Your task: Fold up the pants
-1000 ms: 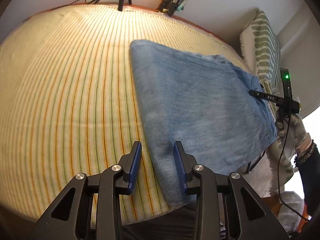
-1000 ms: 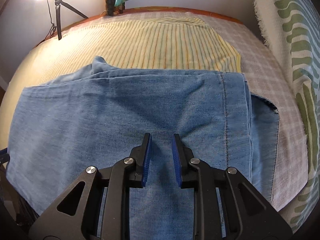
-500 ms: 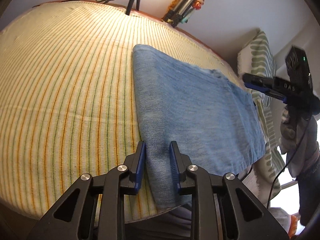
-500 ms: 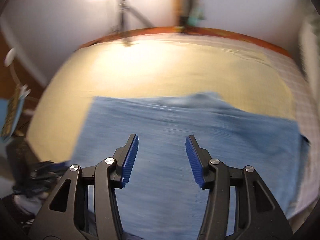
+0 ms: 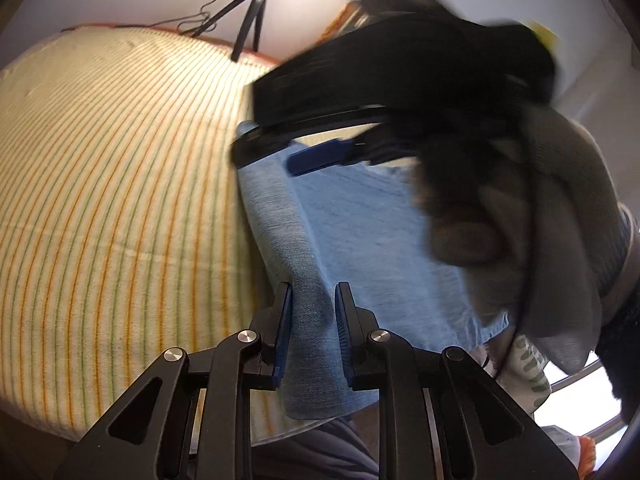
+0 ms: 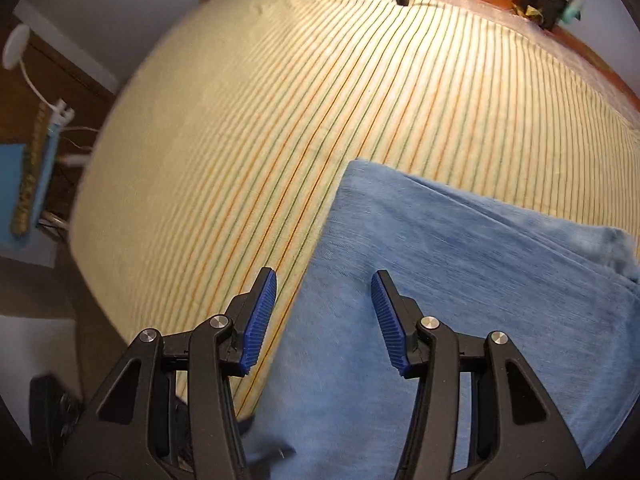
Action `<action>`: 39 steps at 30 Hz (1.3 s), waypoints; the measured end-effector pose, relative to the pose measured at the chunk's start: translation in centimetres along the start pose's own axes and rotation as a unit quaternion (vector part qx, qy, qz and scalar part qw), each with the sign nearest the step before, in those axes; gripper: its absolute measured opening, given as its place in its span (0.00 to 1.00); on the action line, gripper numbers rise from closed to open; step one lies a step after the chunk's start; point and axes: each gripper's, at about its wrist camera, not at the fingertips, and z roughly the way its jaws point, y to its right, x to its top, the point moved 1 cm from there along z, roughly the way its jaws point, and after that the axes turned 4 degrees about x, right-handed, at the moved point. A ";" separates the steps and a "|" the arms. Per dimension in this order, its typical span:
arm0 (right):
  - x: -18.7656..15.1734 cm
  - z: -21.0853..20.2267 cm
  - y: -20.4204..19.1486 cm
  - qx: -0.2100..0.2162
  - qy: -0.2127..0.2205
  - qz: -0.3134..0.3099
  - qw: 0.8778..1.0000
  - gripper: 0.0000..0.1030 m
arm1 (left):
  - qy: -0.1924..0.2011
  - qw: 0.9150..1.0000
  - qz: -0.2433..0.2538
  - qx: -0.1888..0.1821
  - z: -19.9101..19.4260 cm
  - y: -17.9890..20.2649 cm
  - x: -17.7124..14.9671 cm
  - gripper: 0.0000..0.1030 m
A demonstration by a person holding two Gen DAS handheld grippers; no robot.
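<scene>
The folded blue denim pants [image 5: 360,232] lie on a bed with a yellow striped sheet [image 5: 112,184]. My left gripper [image 5: 313,304] sits over the pants' near left folded edge, jaws narrowed around a ridge of denim. In the right wrist view the pants [image 6: 460,280] fill the lower right. My right gripper [image 6: 324,308] is open and empty, hovering over the pants' left folded edge. It also shows in the left wrist view [image 5: 320,156] as a blurred black shape with a blue pad, above the pants' far end.
The person's gloved hand and grey sleeve [image 5: 552,220] cover the right of the left wrist view. A light tripod [image 5: 248,20] stands behind the bed. A dark nightstand with blue items [image 6: 28,168] is left of the bed. The striped sheet [image 6: 280,100] stretches far and left.
My right gripper has opened wide and swung from the pants' right side to their left folded edge. My left gripper has narrowed over the near fold and moved slightly forward.
</scene>
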 end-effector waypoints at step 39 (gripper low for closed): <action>-4.5 -7.3 6.2 0.063 0.105 0.073 0.990 0.07 | 0.016 0.998 0.055 -0.034 -0.8 6.3 -0.3 0.14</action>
